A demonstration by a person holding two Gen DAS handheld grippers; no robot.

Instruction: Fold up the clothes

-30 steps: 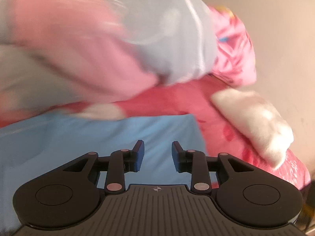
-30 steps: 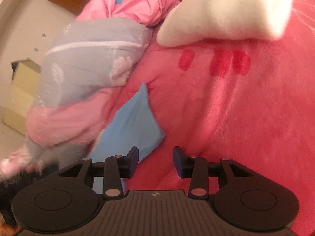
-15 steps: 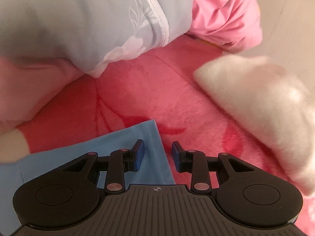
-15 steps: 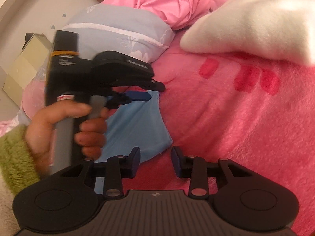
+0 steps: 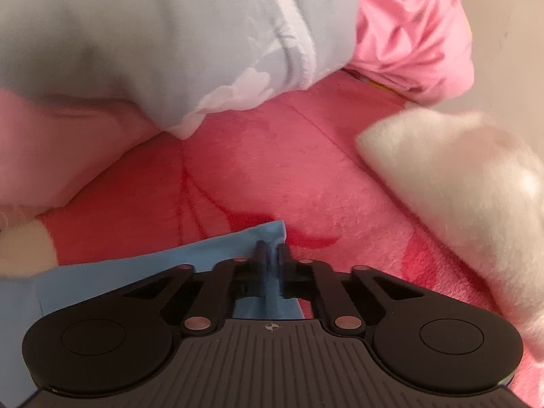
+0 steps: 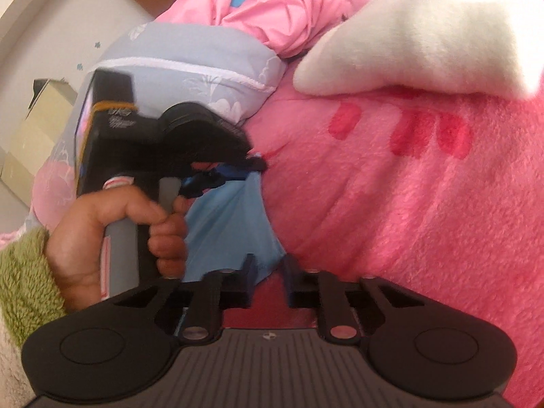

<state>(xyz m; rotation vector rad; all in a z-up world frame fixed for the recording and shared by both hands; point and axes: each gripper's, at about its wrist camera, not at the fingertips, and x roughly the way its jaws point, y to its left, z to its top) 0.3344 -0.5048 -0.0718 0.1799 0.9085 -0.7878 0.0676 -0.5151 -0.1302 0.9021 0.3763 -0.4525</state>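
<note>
Most of the blue garment (image 5: 136, 272) is cut off at the lower left of the left wrist view, and its corner is hidden between the fingers of the left gripper (image 5: 271, 255), whose jaws are pinched together on the cloth. In the right wrist view a hand (image 6: 112, 234) with a green fleece sleeve (image 6: 23, 272) grips that tool's handle at centre left. The right gripper (image 6: 268, 272) sits at the bottom, jaws parted, holding nothing, a garment edge just at its left finger. The cloth lies on a pink blanket (image 6: 408, 221).
</note>
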